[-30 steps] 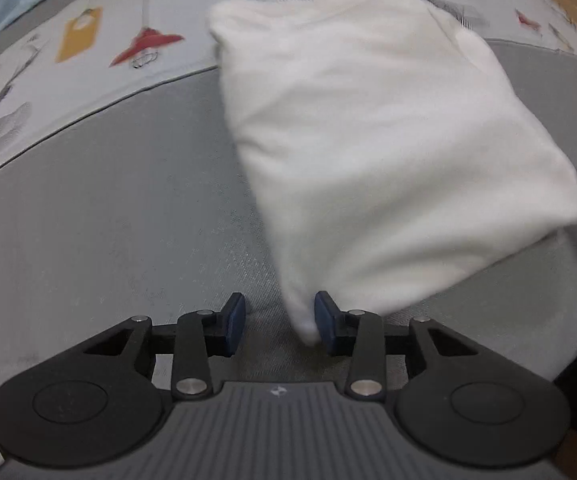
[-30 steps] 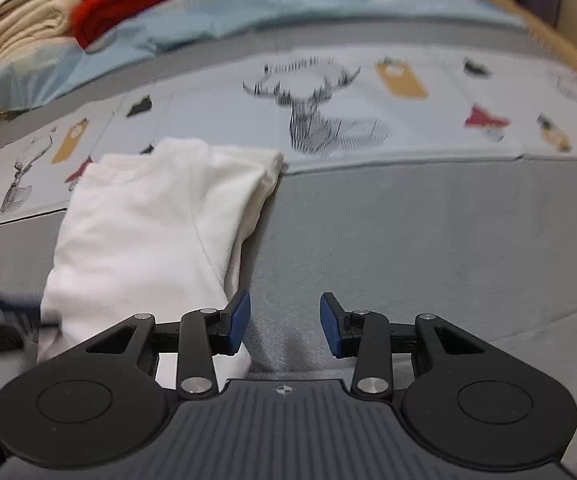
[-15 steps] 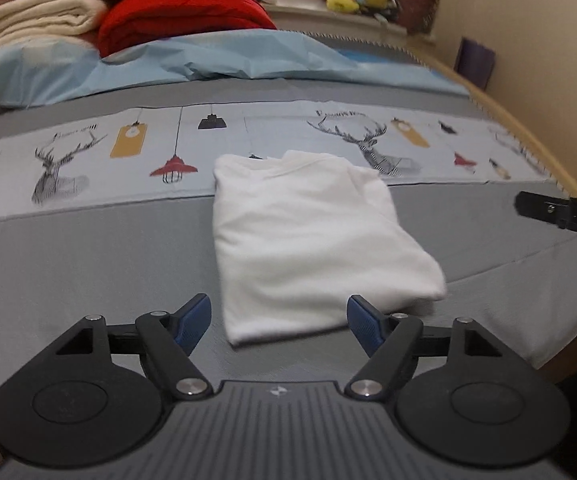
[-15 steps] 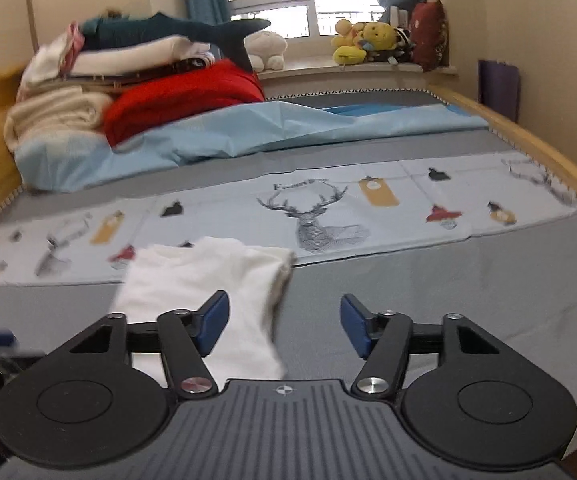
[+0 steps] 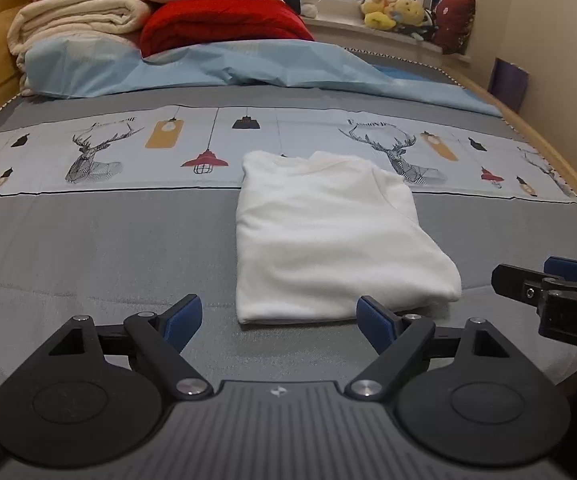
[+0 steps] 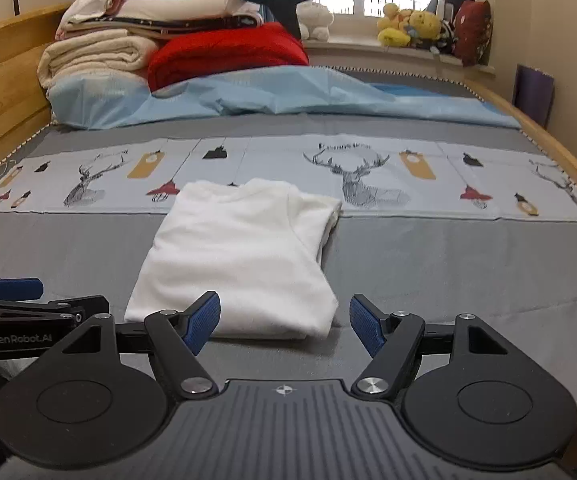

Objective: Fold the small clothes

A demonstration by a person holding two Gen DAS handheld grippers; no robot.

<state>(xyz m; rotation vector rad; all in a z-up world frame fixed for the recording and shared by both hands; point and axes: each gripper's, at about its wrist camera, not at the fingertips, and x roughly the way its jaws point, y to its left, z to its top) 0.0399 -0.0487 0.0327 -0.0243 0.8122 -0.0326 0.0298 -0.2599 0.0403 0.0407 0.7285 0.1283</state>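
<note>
A white garment (image 5: 328, 236) lies folded into a rectangle on the grey bed cover (image 5: 88, 248), its far edge on the printed deer strip. My left gripper (image 5: 278, 316) hovers just short of the garment's near edge. Its jaws are opening and nothing sits between them. In the right wrist view the same garment (image 6: 244, 256) lies ahead of my right gripper (image 6: 284, 318), whose jaws are also opening with nothing between the pads. The right gripper's fingers (image 5: 560, 280) show at the left view's right edge; the left gripper's fingers (image 6: 12, 292) show at the right view's left edge.
Folded blankets (image 6: 96, 52) and a red blanket (image 6: 228, 52) are stacked at the head of the bed on a light blue sheet (image 6: 288, 92). A wooden bed frame (image 6: 0, 92) runs along both sides. Plush toys (image 6: 412, 24) sit on the window sill.
Both grippers have drawn back and risen from the white garment, letting go of its near edge. Their jaws have spread wide. The garment now lies flat on the bed.
</note>
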